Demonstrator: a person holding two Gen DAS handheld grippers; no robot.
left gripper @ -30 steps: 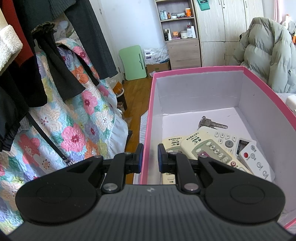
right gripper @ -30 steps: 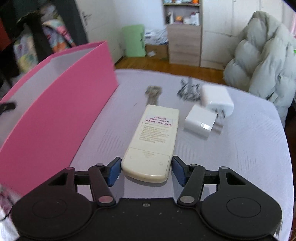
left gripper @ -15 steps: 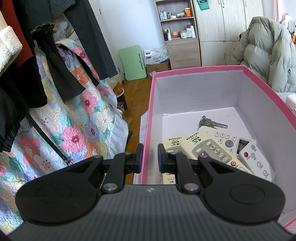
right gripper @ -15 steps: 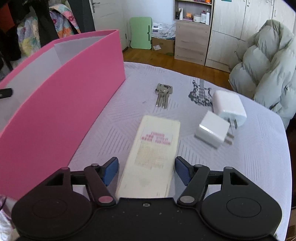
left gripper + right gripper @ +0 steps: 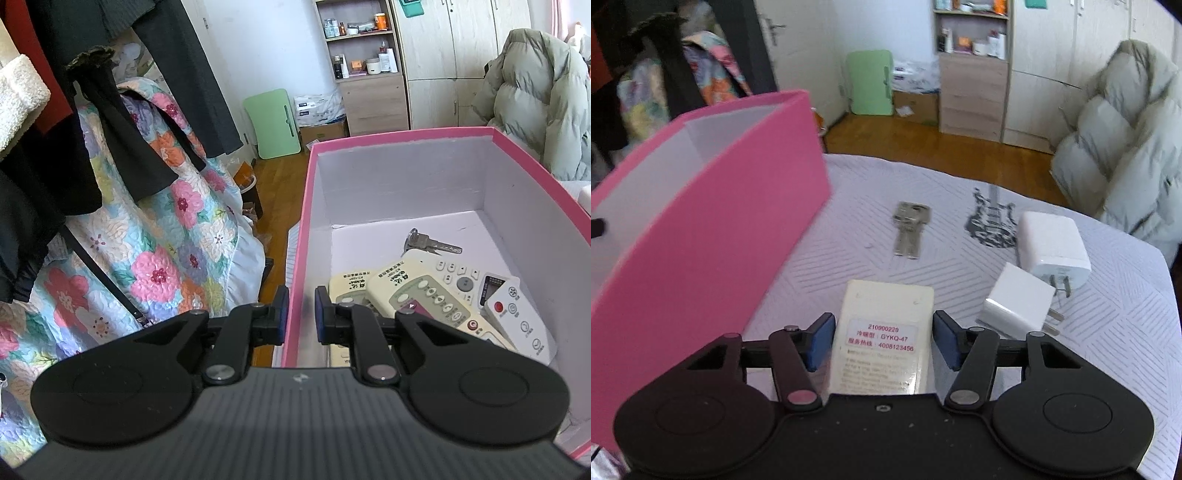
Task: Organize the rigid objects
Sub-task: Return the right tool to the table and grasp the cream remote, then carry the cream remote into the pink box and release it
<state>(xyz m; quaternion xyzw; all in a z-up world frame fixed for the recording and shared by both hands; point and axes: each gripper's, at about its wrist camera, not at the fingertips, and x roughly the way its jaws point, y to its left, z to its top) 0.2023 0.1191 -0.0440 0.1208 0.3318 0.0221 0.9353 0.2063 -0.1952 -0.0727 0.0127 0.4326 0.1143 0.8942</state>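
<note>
Two tools busy: left tool (image 5: 298, 309) pinched the pink box (image 5: 406, 134) wall; right tool (image 5: 883, 341), jaws just narrowing, straddled the remote (image 5: 884, 332) without touching — needed centring before squeezing.

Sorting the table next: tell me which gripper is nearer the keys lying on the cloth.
Right. The right gripper straddles the remote, keys just ahead. The left gripper clamps the pink box wall.
</note>
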